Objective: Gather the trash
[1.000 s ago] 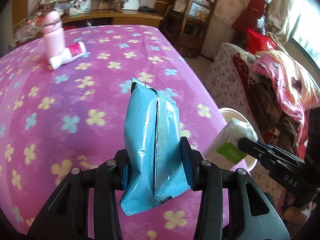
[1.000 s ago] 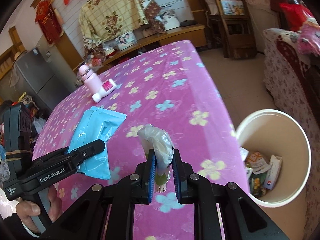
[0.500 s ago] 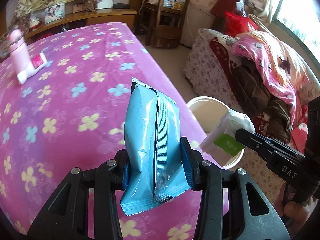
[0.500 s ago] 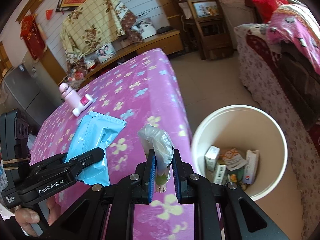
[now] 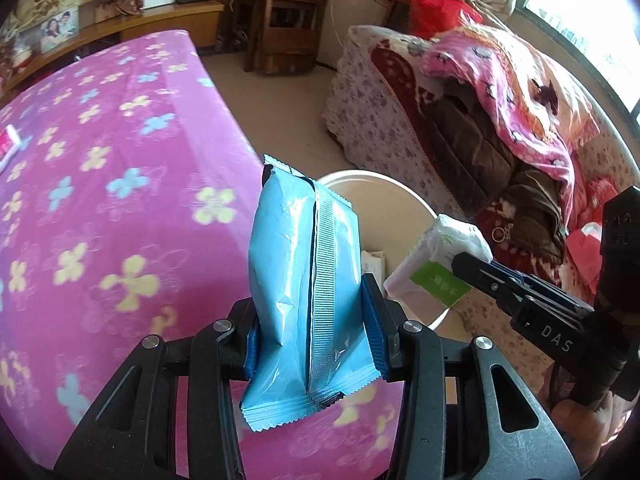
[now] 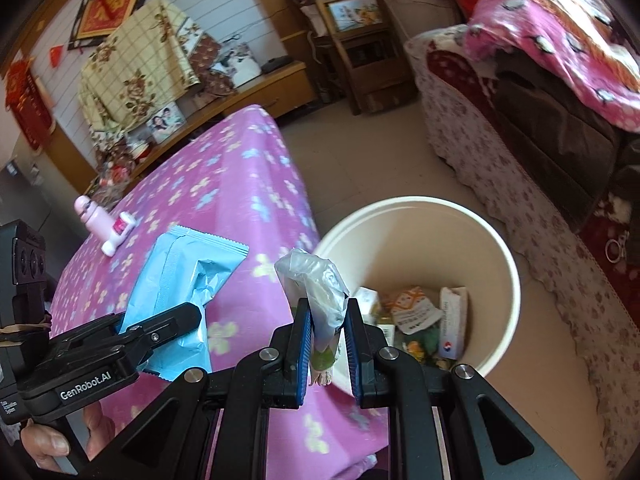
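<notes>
My left gripper [image 5: 312, 320] is shut on a blue snack packet [image 5: 300, 288], held upright over the pink table's right edge; the right wrist view shows the same blue packet [image 6: 180, 280] at the left. My right gripper [image 6: 326, 328] is shut on a crumpled clear-and-green wrapper [image 6: 320, 292], which appears as a white and green wrapper [image 5: 436, 268] in the left wrist view. A cream trash bin [image 6: 496, 280] stands on the floor beside the table, just ahead of both grippers, with several wrappers in its bottom. Its rim [image 5: 384, 180] shows behind the blue packet.
The pink flowered tablecloth [image 5: 100, 200] covers the table. A pink bottle [image 6: 94, 216] and a white tube [image 6: 118, 234] lie far back on it. A flowered sofa [image 6: 520, 168] with a pink blanket [image 5: 500, 80] stands right of the bin. Wooden shelves [image 6: 352, 40] stand behind.
Both grippers have swept right, off the table's middle toward its edge. The bin has come from the right side into the middle of both views. Both grips are unchanged.
</notes>
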